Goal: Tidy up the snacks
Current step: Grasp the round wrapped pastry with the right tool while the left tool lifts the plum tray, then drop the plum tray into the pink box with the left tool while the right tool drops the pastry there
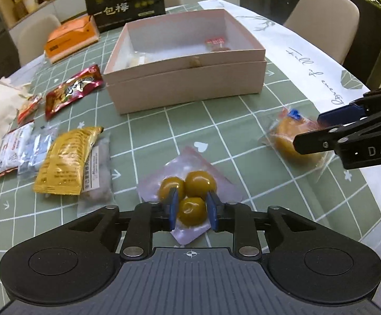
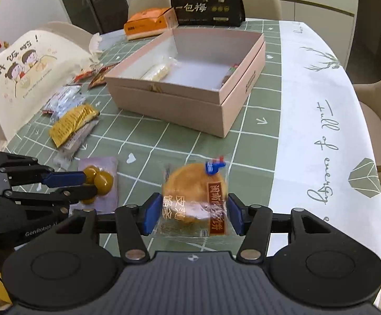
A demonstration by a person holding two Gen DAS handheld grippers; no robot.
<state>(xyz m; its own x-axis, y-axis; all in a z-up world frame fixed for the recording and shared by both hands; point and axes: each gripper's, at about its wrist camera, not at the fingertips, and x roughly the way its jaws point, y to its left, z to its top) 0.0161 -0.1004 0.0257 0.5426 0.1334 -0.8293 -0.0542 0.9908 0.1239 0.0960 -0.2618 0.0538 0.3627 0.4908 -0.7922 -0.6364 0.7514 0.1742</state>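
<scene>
My left gripper (image 1: 192,210) is shut on a clear pouch of three yellow-green plums (image 1: 190,191), its blue pads pressing the nearest plum; the pouch also shows in the right wrist view (image 2: 100,181). My right gripper (image 2: 193,214) straddles a wrapped round pastry (image 2: 194,194) lying on the table, its blue pads beside the wrapper's edges with small gaps, jaws open. The pastry also shows in the left wrist view (image 1: 290,136). An open pink box (image 1: 185,84) stands beyond, holding a few snacks; it also shows in the right wrist view (image 2: 190,105).
Loose snacks lie left: a yellow packet (image 1: 64,160), a red packet (image 1: 72,92), blue-white packets (image 1: 22,147). An orange box (image 1: 69,39) and a black plum box (image 1: 124,2) stand behind. A cloth bag (image 2: 33,71) sits at the left. Chairs surround the table.
</scene>
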